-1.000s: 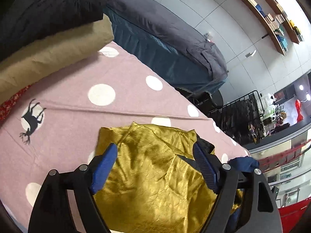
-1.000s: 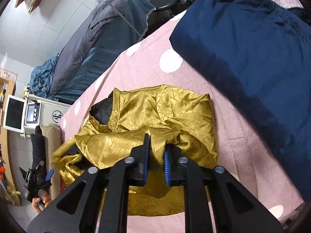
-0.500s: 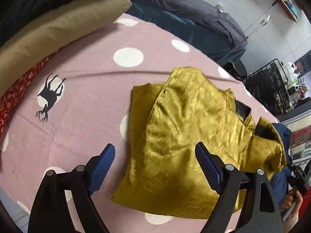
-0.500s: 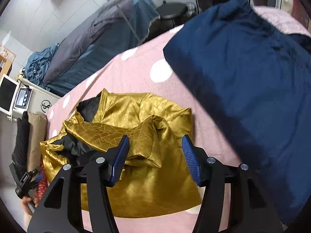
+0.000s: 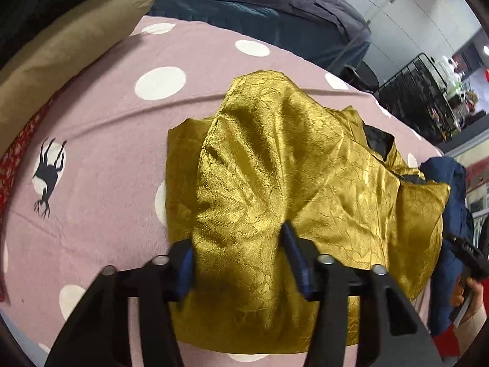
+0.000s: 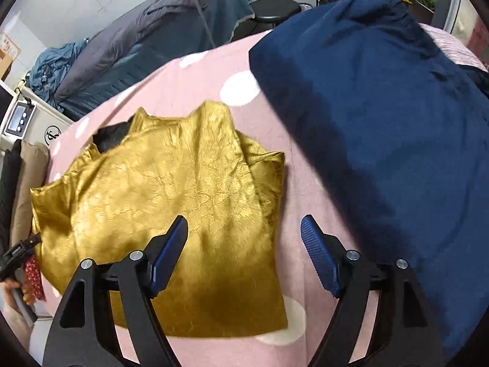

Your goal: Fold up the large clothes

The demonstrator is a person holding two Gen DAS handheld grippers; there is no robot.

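A shiny gold garment [image 5: 284, 180] with black lining lies folded on the pink polka-dot bedsheet [image 5: 101, 128]. It also shows in the right wrist view [image 6: 171, 202]. My left gripper [image 5: 237, 244] is low over the garment's near edge, jaws partly closed with a fold of gold cloth bulging between them. My right gripper [image 6: 244, 241] is open and empty, hovering over the garment's right edge and the sheet [image 6: 183, 88].
A big navy garment [image 6: 382, 122] lies on the right of the bed. Folded tan [image 5: 61, 49] and black clothes are stacked at the left. Beyond the bed stand a grey-covered couch [image 5: 275, 9], a black stool [image 6: 275, 9] and a wire rack [image 5: 421, 98].
The right gripper opened and let the gold cloth drop, so the garment now lies flatter. The left gripper came down onto the near edge and its jaws narrowed around a fold.
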